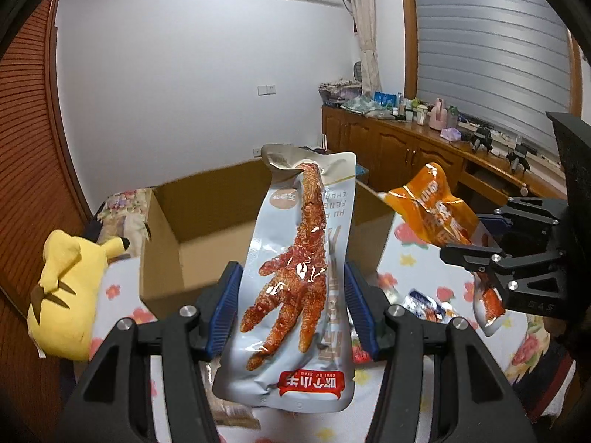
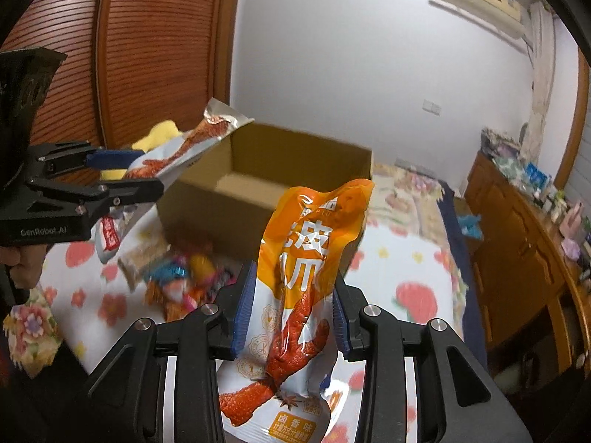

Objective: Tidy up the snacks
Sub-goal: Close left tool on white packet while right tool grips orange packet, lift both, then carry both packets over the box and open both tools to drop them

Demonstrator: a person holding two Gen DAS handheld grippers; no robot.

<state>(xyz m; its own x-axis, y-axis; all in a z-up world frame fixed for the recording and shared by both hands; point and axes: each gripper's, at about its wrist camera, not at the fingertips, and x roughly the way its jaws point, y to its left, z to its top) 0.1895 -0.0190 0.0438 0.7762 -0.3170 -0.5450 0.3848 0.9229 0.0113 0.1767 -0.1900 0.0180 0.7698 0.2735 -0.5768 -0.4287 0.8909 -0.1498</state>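
My left gripper (image 1: 291, 295) is shut on a grey chicken-foot snack packet (image 1: 295, 277), held upright in front of an open cardboard box (image 1: 207, 214). My right gripper (image 2: 291, 317) is shut on an orange chicken-foot snack packet (image 2: 306, 258), held above the bed. The right gripper with the orange packet (image 1: 436, 206) shows at the right of the left wrist view. The left gripper with the grey packet (image 2: 177, 151) shows at the left of the right wrist view, beside the box (image 2: 258, 170). Several loose snacks (image 2: 181, 277) lie on the floral bedsheet in front of the box.
A yellow plush toy (image 1: 70, 288) lies left of the box. A wooden cabinet (image 1: 406, 147) with clutter runs along the right. A slatted wooden door (image 2: 155, 44) stands behind the box. The floral bedsheet (image 2: 406, 265) extends to the right.
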